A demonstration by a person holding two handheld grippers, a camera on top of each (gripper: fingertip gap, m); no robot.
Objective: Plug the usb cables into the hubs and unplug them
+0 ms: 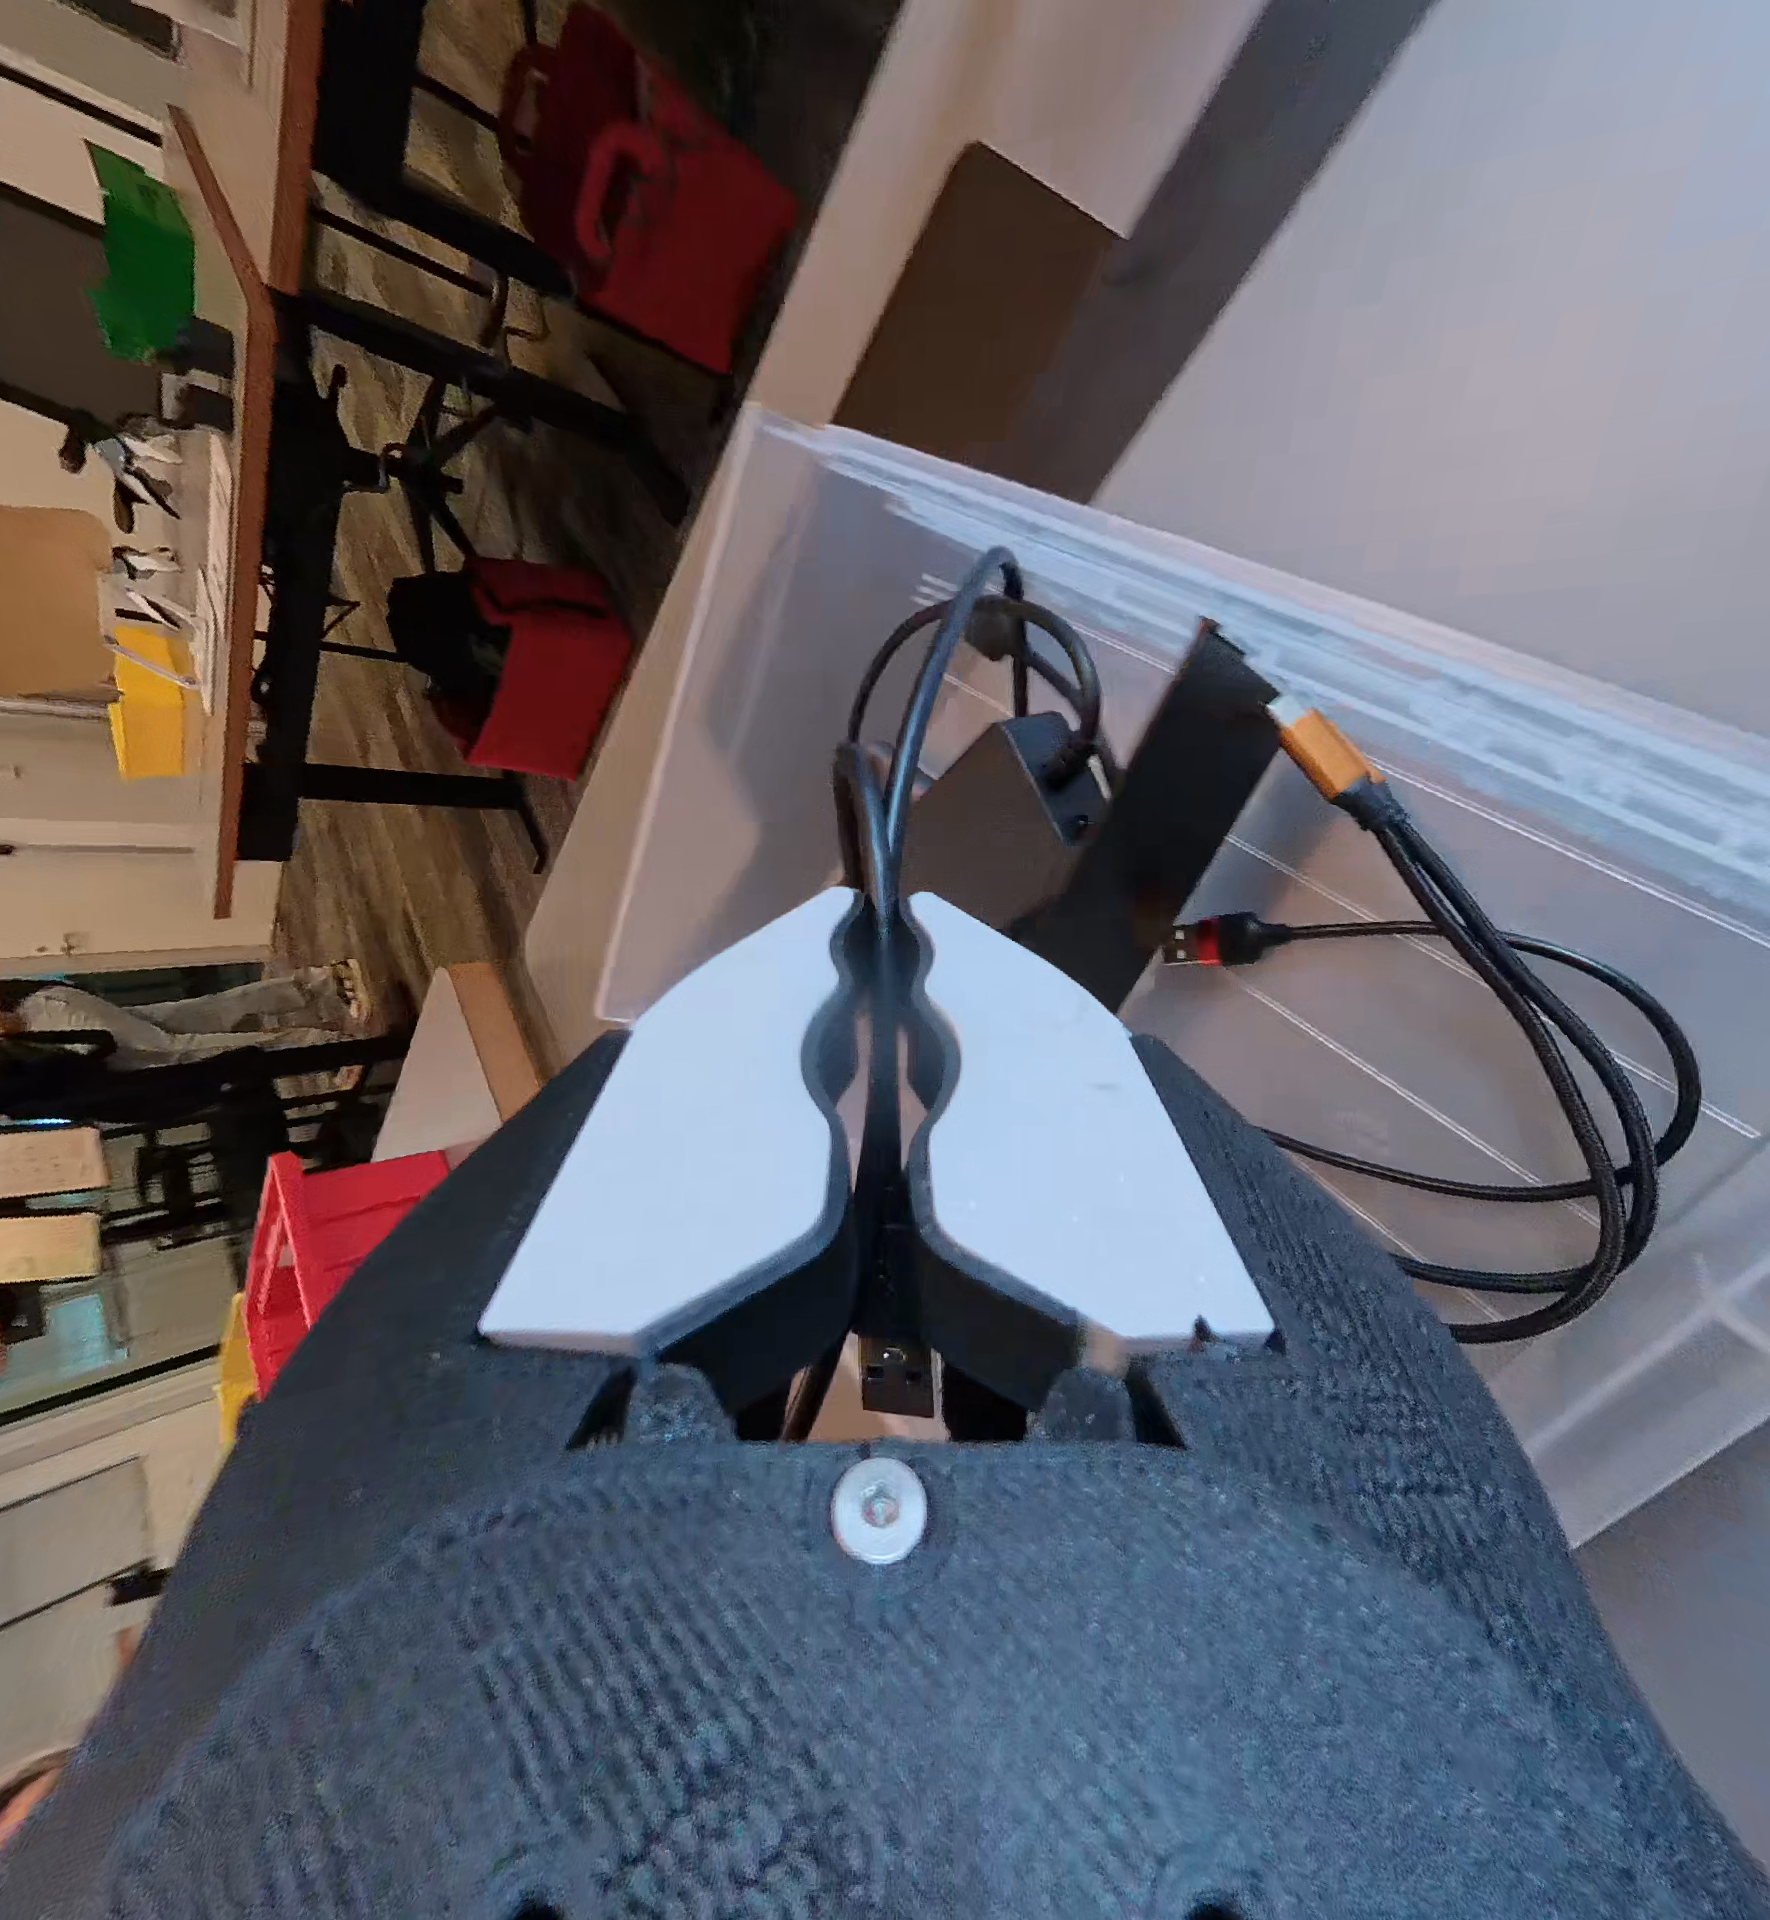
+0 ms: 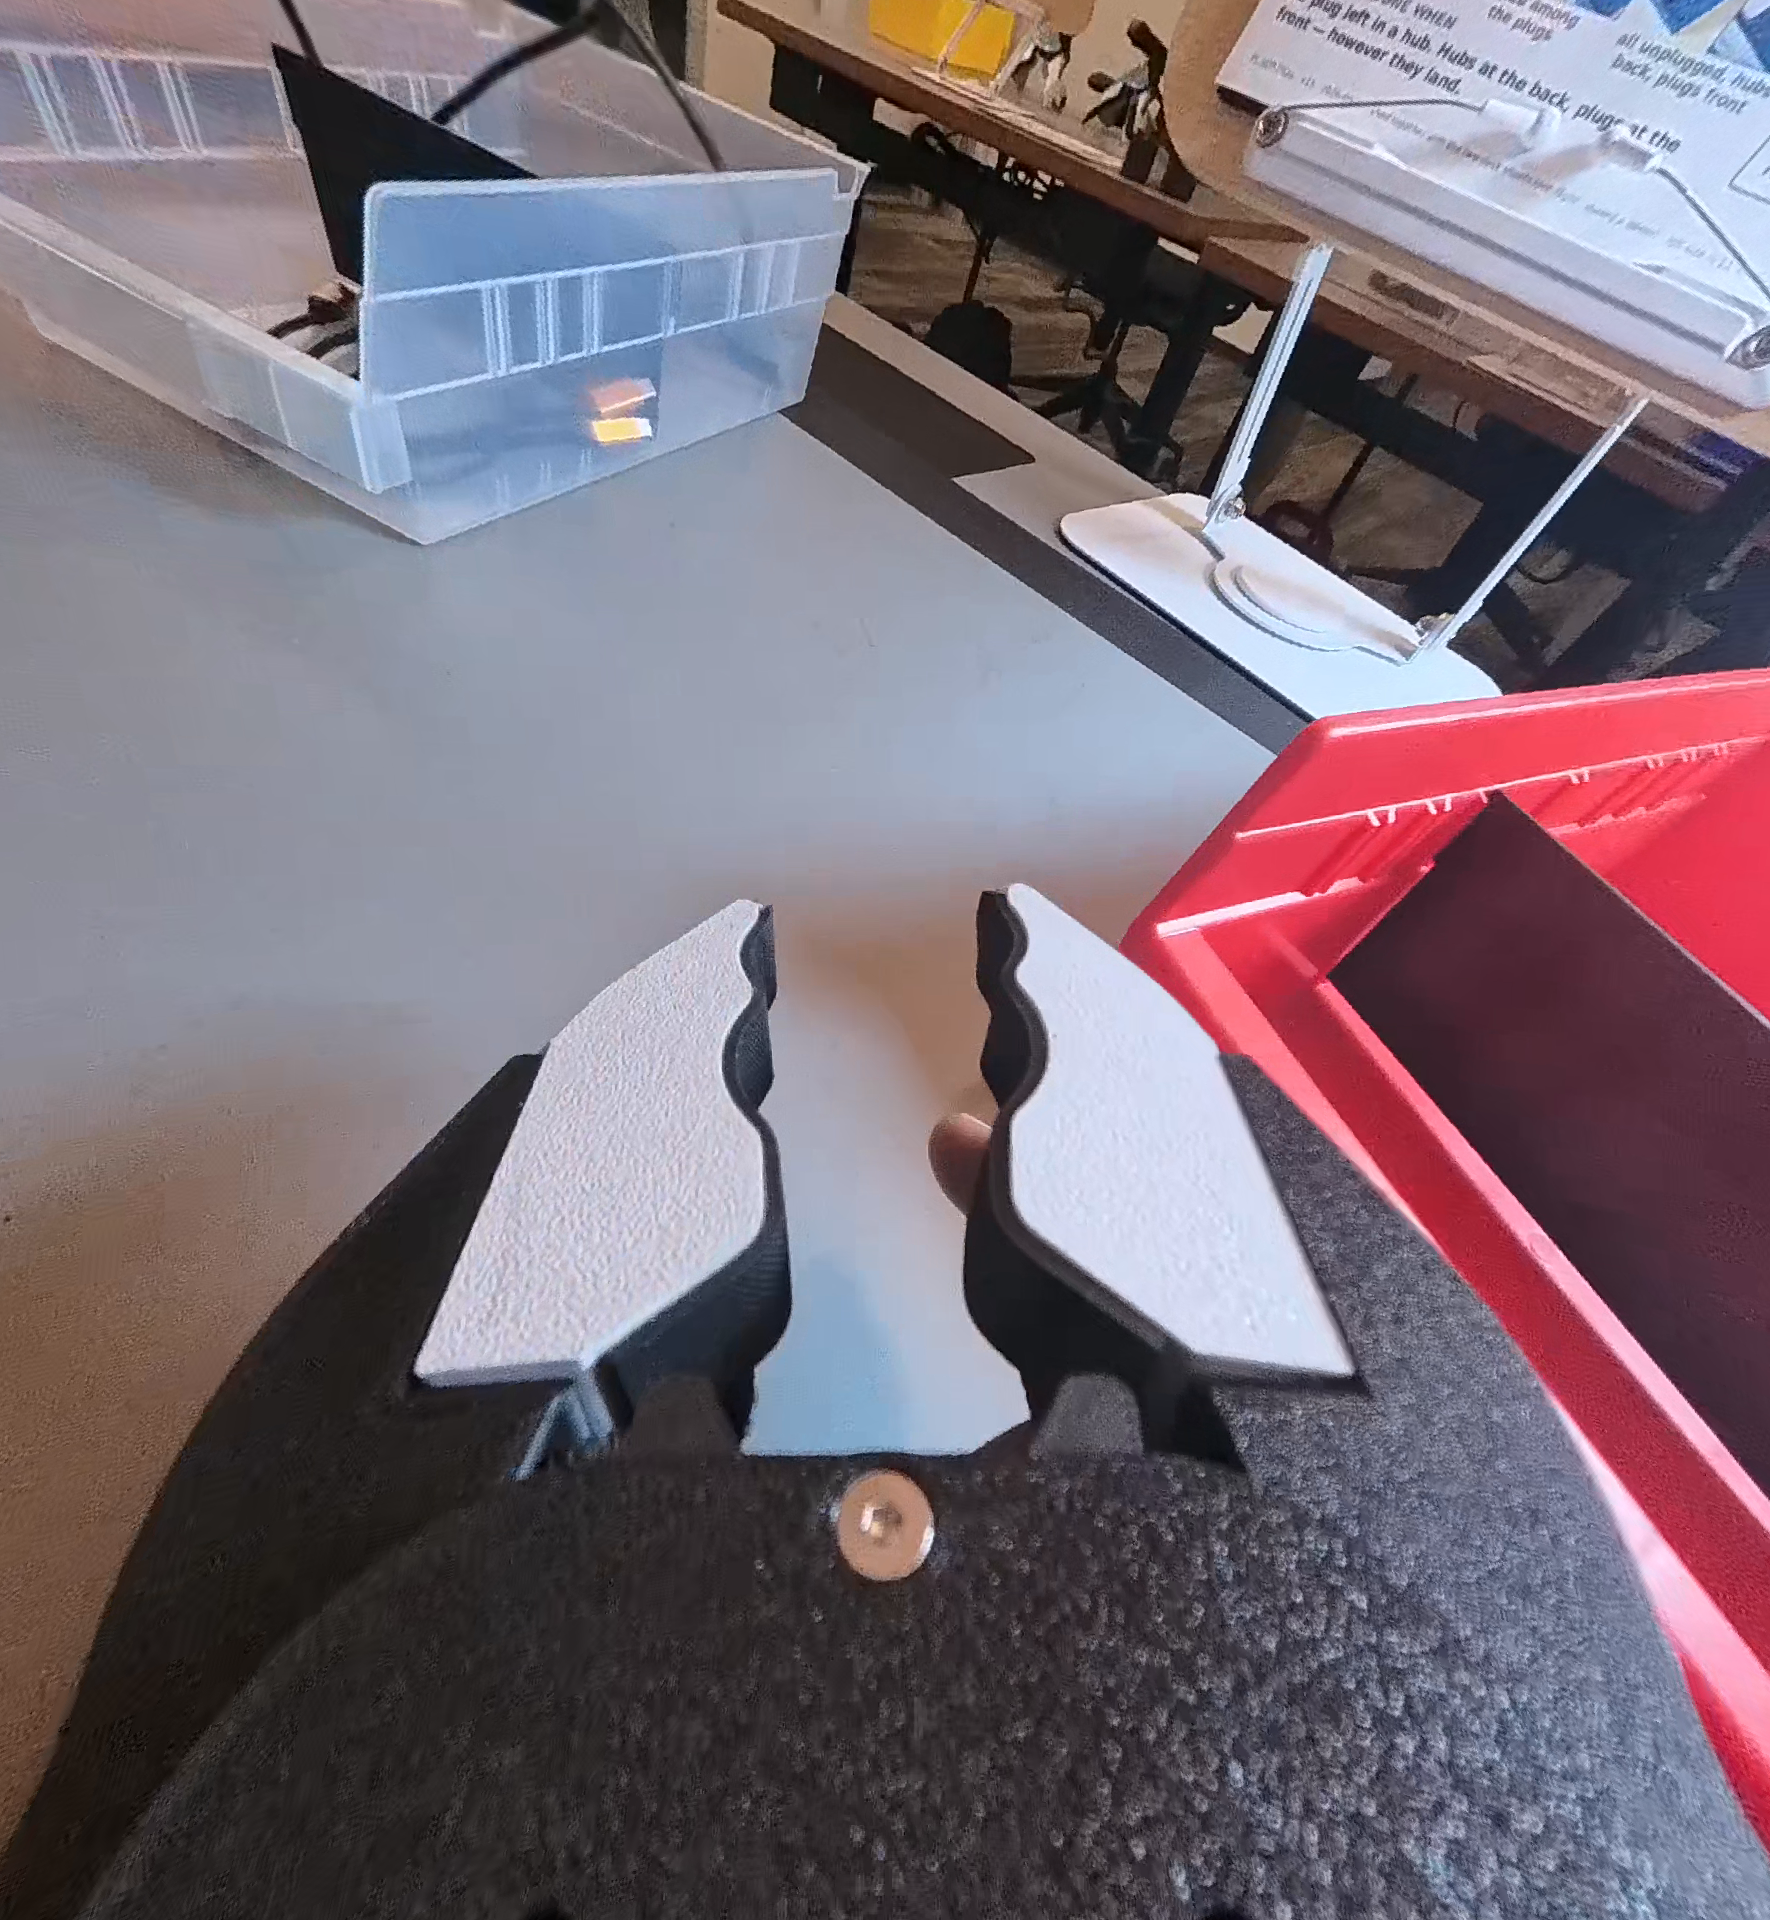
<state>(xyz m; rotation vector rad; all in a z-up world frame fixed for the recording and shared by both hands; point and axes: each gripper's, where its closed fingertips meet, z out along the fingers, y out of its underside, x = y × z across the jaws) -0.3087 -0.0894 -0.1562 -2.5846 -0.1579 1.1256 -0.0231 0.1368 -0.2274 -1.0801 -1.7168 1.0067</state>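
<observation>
Left wrist view: my left tool [image 1: 879,930] clamps a black usb cable [image 1: 886,831], plug pointing back at 6; hub [image 1: 1006,821] lies at 12 in clear bin [image 1: 715,665]. Right tool [image 2: 876,935] gapes empty.

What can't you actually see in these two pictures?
- Left wrist view: the hub ports, hidden behind cables and the black divider.
- Right wrist view: the clear bin contents, blurred by its frosted wall.
- Right wrist view: the red bin floor, cut off by the edge.
</observation>
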